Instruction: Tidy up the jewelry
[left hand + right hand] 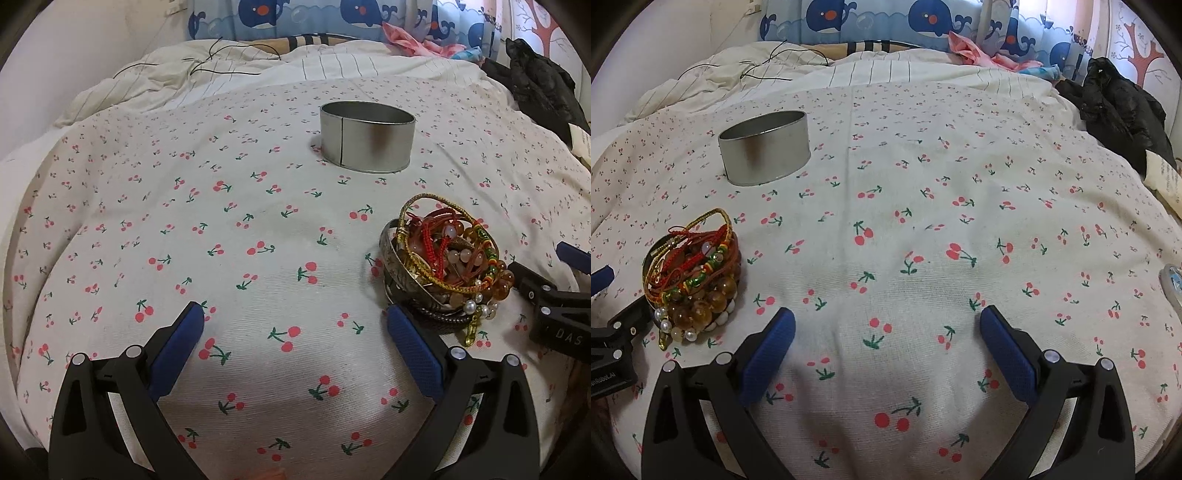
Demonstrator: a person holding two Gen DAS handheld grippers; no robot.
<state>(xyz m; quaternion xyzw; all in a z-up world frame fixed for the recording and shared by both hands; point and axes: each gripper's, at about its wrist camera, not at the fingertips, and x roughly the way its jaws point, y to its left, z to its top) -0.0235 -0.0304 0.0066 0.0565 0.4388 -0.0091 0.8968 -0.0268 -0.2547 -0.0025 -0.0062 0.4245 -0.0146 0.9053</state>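
The left gripper (295, 328) hovers with jaws spread. Just right of it, the jewelry pile (447, 266) lies on the bed; the tin (367, 136) stands farther back. The right gripper (886, 328) is also spread. Sorting seems unstarted; next, pinch one bracelet.

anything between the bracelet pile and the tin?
Nothing: only bare cherry-print sheet separates the bracelet pile from the tin, shown in both wrist views.

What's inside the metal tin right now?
Only the far inner wall of the metal tin shows, bare. Its near wall hides the floor, so contents can't be confirmed. The jewelry pile sits outside on the bedsheet.
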